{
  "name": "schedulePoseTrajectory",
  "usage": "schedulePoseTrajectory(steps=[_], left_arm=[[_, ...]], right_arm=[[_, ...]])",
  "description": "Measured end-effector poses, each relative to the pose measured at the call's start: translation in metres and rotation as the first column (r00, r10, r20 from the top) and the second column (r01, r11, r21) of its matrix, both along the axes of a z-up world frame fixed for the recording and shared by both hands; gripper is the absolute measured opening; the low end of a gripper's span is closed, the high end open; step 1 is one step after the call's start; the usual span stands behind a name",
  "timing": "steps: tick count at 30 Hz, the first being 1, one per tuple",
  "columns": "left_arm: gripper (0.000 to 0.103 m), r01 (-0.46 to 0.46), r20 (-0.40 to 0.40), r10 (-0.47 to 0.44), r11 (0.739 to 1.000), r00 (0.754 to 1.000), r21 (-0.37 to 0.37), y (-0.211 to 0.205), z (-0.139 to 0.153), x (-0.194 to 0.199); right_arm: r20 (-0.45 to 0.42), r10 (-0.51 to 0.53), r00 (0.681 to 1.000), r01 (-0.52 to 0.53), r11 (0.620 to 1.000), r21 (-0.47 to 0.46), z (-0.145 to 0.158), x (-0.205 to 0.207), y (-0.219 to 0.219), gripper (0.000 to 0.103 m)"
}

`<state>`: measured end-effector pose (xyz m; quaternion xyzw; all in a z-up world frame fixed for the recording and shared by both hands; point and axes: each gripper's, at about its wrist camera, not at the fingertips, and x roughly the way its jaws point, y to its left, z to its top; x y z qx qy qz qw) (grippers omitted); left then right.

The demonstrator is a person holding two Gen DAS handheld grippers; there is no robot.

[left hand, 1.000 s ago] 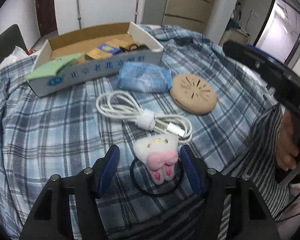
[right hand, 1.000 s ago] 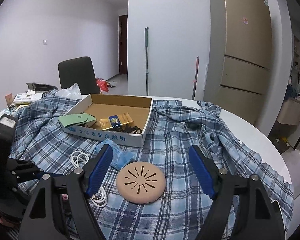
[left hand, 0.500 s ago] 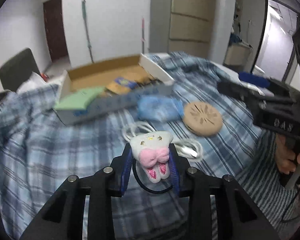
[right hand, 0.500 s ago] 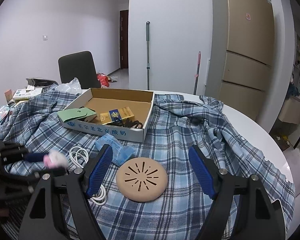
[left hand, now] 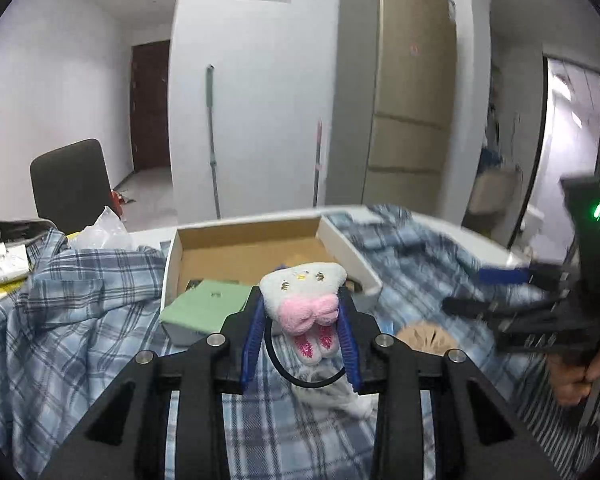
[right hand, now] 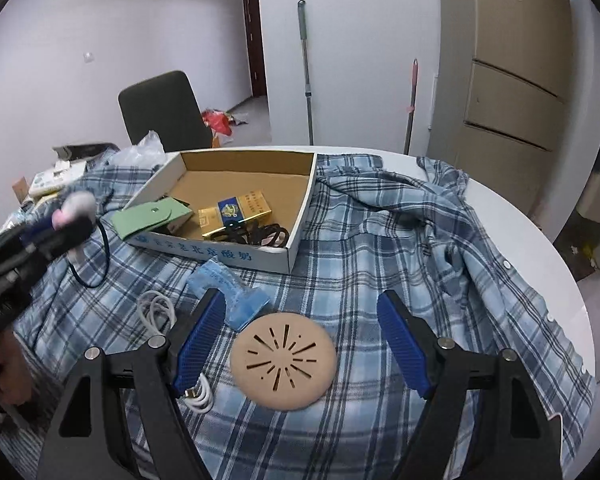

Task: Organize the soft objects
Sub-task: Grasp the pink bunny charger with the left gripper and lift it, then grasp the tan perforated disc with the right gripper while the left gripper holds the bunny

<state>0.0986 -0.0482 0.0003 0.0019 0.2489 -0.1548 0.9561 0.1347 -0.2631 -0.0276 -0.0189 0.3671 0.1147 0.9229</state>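
The plush toy (left hand: 302,300) is being clamped between the closed jaws of the left gripper (left hand: 302,336), now lifted off the plaid cloth (right hand: 380,248) toward the cardboard box (right hand: 300,216) at twelve o'clock, whereas earlier it was lying unclasped; the right gripper (right hand: 300,344) is being held wide open and empty over the tan disc (right hand: 283,366).

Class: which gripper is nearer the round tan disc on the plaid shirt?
Right. The right gripper hangs open just above the disc, its pads either side. The left gripper is off to the side, raised, clamping a plush toy.
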Motion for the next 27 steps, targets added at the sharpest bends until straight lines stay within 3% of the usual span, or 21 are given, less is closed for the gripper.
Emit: schedulePoseTrajectory(steps=[4,8,13,19,27], left_arm=[[0.036,-0.020,0.054,0.020,1.000,0.998,0.001,0.001,-0.013,0.000],[0.036,0.004,0.021,-0.004,1.000,1.000,0.011,0.000,-0.018,0.003],[0.036,-0.008,0.021,0.008,1.000,1.000,0.019,-0.001,-0.022,0.002],[0.036,-0.031,0.018,0.030,0.999,0.999,0.028,-0.001,-0.024,0.001],[0.036,-0.023,0.024,0.022,0.999,0.999,0.026,-0.001,-0.023,-0.001]], right_arm=[[-0.052,0.013,0.999,-0.014,1.000,-0.007,-0.023,0.006,0.006,0.077],[-0.153,0.036,0.988,-0.036,0.999,0.002,-0.043,0.017,0.008,0.077],[-0.187,0.052,0.981,-0.051,0.999,0.010,-0.051,0.020,0.008,0.077],[-0.205,0.072,0.976,-0.099,0.988,-0.122,-0.059,0.020,0.027,0.081],[-0.253,0.073,0.965,-0.101,0.990,-0.102,-0.066,0.027,0.024,0.083]])
